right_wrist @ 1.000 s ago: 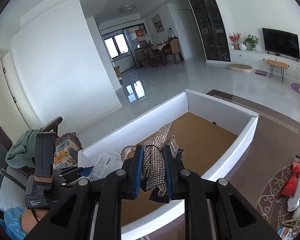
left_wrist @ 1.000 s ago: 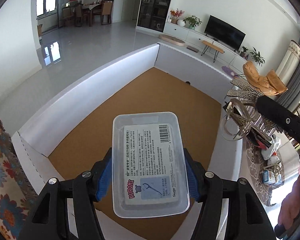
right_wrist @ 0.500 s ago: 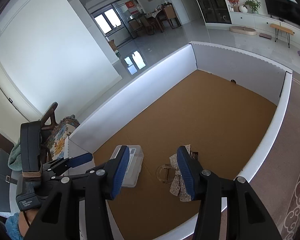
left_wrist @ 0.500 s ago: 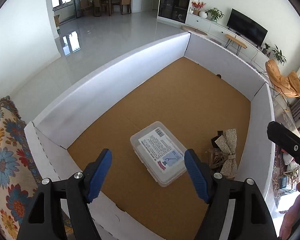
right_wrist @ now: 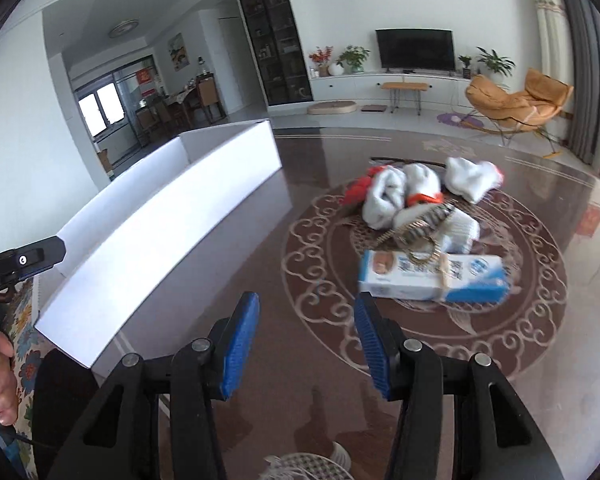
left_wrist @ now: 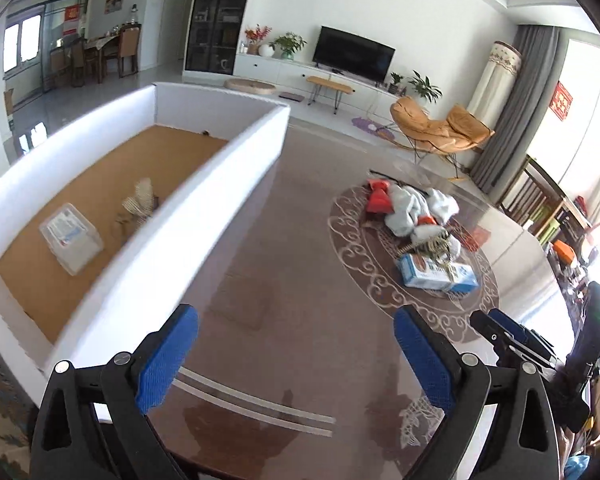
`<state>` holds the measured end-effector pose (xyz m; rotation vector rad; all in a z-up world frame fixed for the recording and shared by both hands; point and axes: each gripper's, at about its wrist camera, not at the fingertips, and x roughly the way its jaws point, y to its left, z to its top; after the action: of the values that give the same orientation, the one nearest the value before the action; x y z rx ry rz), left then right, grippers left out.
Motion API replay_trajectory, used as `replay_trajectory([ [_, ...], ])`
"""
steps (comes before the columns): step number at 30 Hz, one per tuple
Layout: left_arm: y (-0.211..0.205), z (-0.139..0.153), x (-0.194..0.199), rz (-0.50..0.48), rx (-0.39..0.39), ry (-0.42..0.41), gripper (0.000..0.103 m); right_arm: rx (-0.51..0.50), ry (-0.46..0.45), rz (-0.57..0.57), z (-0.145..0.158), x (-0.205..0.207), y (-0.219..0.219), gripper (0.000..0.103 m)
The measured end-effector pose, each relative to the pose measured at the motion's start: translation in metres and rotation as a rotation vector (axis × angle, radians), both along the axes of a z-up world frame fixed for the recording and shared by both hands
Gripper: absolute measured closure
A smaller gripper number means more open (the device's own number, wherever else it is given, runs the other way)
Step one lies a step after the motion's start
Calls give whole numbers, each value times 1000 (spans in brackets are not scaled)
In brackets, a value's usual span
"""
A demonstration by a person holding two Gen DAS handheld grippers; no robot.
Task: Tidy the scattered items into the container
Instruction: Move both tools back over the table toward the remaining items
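Note:
The white-walled cardboard box (left_wrist: 204,184) stands at the left of the dark table; it also shows in the right wrist view (right_wrist: 172,216). Inside it lie a clear plastic case (left_wrist: 71,238) and a sparkly bow clip (left_wrist: 139,202). A pile lies on the table's round pattern: white and red socks (right_wrist: 404,196), a striped hair clip (right_wrist: 424,224) and a blue-white carton (right_wrist: 432,276), also in the left wrist view (left_wrist: 436,276). My left gripper (left_wrist: 296,354) is open and empty over the table, right of the box. My right gripper (right_wrist: 306,344) is open and empty, facing the carton.
The glossy table (right_wrist: 300,240) has a round ornamental pattern under the pile. A floral cloth (right_wrist: 20,320) lies left of the box. An orange chair (left_wrist: 440,128) and a TV stand are far behind, on the floor.
Both grippers let go of the plastic case and the bow clip into the box, then swung right, away from the box and toward the pile on the table.

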<state>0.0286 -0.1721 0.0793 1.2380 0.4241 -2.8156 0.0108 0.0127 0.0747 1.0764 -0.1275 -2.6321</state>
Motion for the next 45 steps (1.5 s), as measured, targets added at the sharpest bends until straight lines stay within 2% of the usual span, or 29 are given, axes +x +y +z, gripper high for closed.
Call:
replay_trajectory([
  [3, 55, -32, -12, -85, 33, -57, 3, 13, -30, -182, -17, 16, 76, 52],
  [6, 95, -53, -20, -145, 2, -91, 3, 1, -57, -342, -27, 28, 134, 52],
  [8, 113, -59, -25, -163, -26, -94, 3, -32, -74, -419, -29, 34, 161, 52],
  [11, 127, -63, -32, -176, -67, -79, 3, -61, -77, -463, -32, 40, 183, 52],
  [15, 133, -69, -43, -177, -90, -70, 3, -66, -56, -457, -33, 40, 186, 52],
  [21, 137, -79, -59, -180, -53, -77, 3, -78, -48, -394, -36, 30, 169, 52],
  [28, 140, -87, -70, -189, -54, -83, 3, -65, -103, -378, -44, 21, 163, 52],
  [35, 145, -89, -71, -199, -103, -62, 3, -11, -110, -377, -45, 19, 155, 51],
  [40, 143, -89, -72, -201, -91, -54, 3, -34, -108, -377, -44, 20, 159, 50],
  [45, 147, -91, -73, -208, -114, -62, 2, -36, -108, -377, -44, 20, 158, 50],
])
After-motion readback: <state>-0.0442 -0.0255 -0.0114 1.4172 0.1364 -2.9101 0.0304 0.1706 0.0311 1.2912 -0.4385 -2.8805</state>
